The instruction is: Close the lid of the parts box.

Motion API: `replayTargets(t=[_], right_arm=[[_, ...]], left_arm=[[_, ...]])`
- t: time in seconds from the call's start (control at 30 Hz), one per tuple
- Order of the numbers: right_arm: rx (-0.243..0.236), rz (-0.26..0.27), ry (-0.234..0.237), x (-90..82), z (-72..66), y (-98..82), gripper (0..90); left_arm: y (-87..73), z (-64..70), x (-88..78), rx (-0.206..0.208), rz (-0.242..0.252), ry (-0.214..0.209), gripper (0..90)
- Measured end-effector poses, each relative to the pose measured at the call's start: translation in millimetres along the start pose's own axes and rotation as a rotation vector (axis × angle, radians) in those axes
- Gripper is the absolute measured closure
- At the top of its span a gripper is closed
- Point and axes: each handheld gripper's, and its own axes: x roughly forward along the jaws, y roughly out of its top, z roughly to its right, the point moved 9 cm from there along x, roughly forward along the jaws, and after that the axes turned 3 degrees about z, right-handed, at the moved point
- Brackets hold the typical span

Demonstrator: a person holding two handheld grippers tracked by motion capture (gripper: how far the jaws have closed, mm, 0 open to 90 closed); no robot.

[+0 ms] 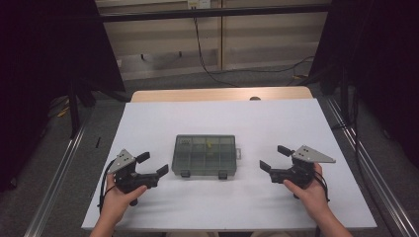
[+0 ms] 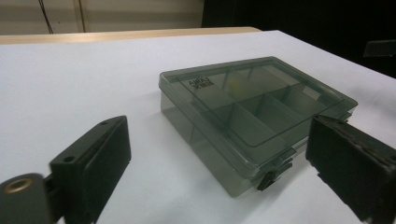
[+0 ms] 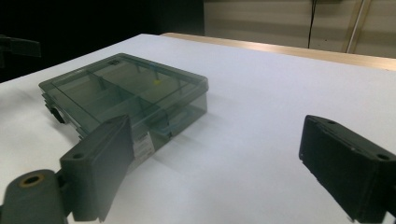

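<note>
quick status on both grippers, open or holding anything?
Left gripper: open, empty, left of the compartment box.
Right gripper: open, empty, right of the box.

Glossy translucent plastic box (image 1: 204, 155)

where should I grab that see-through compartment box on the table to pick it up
Probably by its two short side walls. The box lies flat with its lid shut, the latches facing the person, and a gripper stands apart from it on each side with jaws open: left gripper, right gripper. Come in level from left and right, below the lid's lip, clear of the latches.
</note>
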Motion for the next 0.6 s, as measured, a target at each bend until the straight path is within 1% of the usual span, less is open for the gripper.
replayTargets(t=[0.13,0.27,0.33,0.4,0.43,0.53,0.6], right_arm=[[-0.014,0.014,-0.015,-10.2,6.1,-2.3,8.6],[-0.023,0.020,-0.035,-19.7,11.1,-4.6,8.2],[-0.027,0.021,-0.044,-24.1,14.0,-5.4,7.6],[-0.025,0.026,-0.054,-27.8,17.0,-6.1,7.4],[-0.017,0.025,-0.054,-28.9,17.5,-6.6,7.4],[-0.023,0.028,-0.060,-32.8,19.8,-7.9,7.2],[-0.029,0.026,-0.059,-34.5,20.1,-9.3,7.1]], left_arm=[[1.4,0.1,-2.0,0.003,0.020,-0.006,3.5],[-0.1,1.6,-3.1,0.014,0.020,-0.016,3.1],[-1.9,2.1,-3.0,0.011,0.017,-0.019,3.1],[-3.3,1.2,-3.1,0.018,0.013,-0.013,3.1],[-3.4,1.3,-3.4,0.010,0.015,-0.013,3.1],[-3.8,0.9,-5.4,0.012,0.022,-0.012,3.1],[-4.3,1.5,-6.4,0.013,0.023,-0.019,3.0]])
